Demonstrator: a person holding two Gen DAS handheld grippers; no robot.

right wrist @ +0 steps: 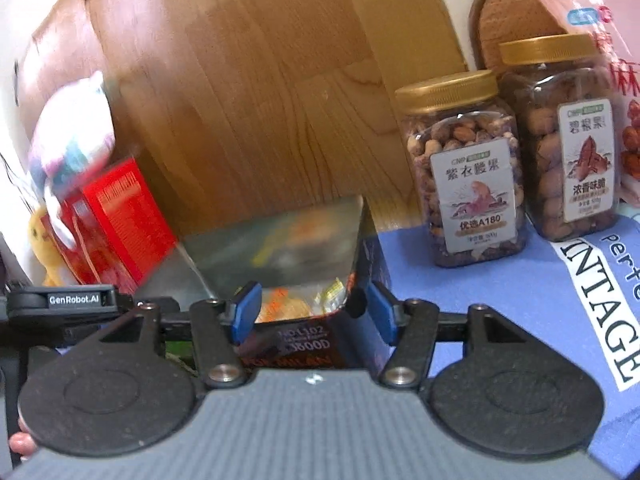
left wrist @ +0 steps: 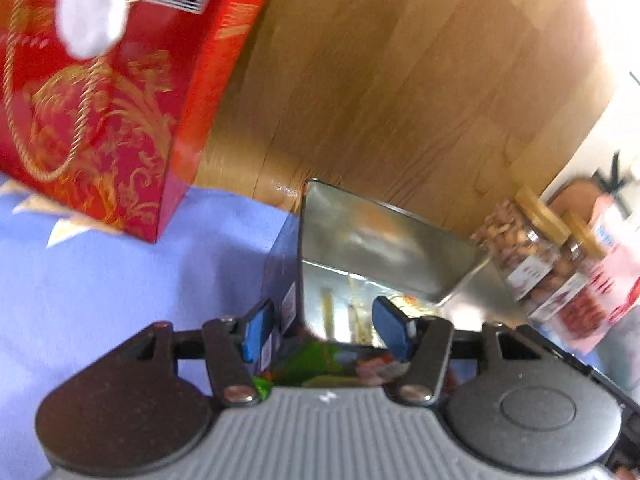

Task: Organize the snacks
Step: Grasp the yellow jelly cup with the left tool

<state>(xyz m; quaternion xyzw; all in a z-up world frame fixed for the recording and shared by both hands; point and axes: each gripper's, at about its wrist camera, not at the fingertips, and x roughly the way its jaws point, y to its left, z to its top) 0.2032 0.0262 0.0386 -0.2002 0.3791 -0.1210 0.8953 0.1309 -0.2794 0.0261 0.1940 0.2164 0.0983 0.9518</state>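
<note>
- On the blue cloth [right wrist: 460,300] in front of the wooden board [left wrist: 400,80], an open dark box [right wrist: 372,264] with a shiny silver lining stands upright, mouth upward, wrapped snacks [right wrist: 304,300] inside.
- Left gripper [left wrist: 326,326]: jaws partly open, straddling the box's near-left wall without pressing it; blur hides whether a pad touches.
- Right gripper [right wrist: 314,310]: jaws apart, set either side of the box's near corner, holding nothing.
- Both grippers tilt down toward the box.
- Right of the box stand two gold-lidded nut jars [right wrist: 472,168]; left, a red gift bag [left wrist: 100,100].
</note>
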